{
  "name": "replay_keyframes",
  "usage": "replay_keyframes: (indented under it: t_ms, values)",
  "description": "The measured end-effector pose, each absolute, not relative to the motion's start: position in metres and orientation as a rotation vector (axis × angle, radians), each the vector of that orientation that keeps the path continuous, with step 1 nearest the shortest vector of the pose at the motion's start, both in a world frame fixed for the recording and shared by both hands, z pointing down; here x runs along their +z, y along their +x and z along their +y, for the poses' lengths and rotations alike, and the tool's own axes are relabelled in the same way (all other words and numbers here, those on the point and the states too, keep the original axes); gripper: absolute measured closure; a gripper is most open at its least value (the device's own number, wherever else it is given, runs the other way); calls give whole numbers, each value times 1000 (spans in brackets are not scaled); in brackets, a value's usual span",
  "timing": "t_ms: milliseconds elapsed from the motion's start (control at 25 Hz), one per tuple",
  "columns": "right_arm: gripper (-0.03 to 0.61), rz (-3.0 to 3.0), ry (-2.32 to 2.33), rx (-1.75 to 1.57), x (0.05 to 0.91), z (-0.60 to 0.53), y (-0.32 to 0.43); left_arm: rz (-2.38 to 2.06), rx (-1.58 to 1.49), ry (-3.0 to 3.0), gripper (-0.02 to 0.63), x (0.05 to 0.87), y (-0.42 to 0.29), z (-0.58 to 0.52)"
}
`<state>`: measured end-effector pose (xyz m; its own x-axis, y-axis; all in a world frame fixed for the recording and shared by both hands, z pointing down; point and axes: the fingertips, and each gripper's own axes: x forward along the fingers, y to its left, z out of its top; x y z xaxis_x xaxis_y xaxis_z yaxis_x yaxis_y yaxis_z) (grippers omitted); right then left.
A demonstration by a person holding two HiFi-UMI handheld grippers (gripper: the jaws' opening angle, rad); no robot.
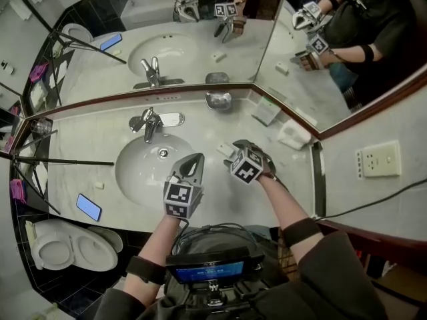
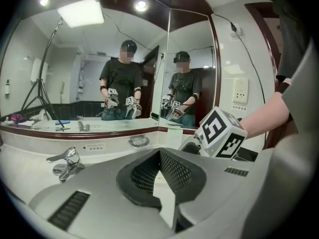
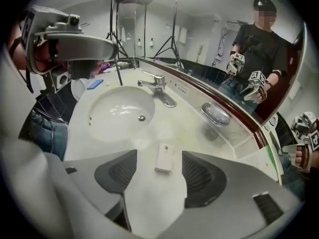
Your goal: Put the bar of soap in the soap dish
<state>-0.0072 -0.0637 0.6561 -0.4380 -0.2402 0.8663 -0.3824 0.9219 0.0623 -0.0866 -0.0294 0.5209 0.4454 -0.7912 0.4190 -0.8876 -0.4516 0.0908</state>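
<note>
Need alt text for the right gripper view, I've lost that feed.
The right gripper has its jaws wide open over the counter, with the white bar of soap lying flat between them, untouched. The metal soap dish sits further back by the mirror; sink basin and faucet at left.

The basin (image 1: 141, 169) is set into the worktop (image 1: 93, 139), with the faucet (image 1: 150, 122) behind it. The soap dish (image 1: 218, 101) is placed behind and to the right of the faucet, by the mirror corner. The bar of soap (image 3: 164, 158) is laid flat on the worktop just right of the basin, between the parted jaws of the right claw (image 1: 235, 151), untouched. A phone (image 1: 88, 207) is laid at the front left edge.
</note>
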Motion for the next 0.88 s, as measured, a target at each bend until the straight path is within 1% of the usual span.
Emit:
replay_keyframes:
  t_ms: [80, 440, 760, 800, 840, 880]
  values:
    - [261, -1999, 407, 180, 675, -67, -9, -1436, 461, 2391, 612, 526, -88, -31]
    - [261, -1871, 312, 225, 732, -87, -16, -1428, 459, 2320, 612, 552, -102, -41]
    - [262, -1824, 247, 245, 756, -86, -21, -1424, 464, 2278, 612, 566, -108, -44]
    - [284, -1816, 238, 252, 759, -84, -20, -1424, 465, 2276, 612, 567, -108, -43]
    - [339, -1808, 236, 259, 762, -82, -19, -1423, 467, 2274, 612, 568, -108, -43]
    - [367, -1806, 242, 262, 763, -81, -18, -1423, 469, 2273, 612, 568, -108, -43]
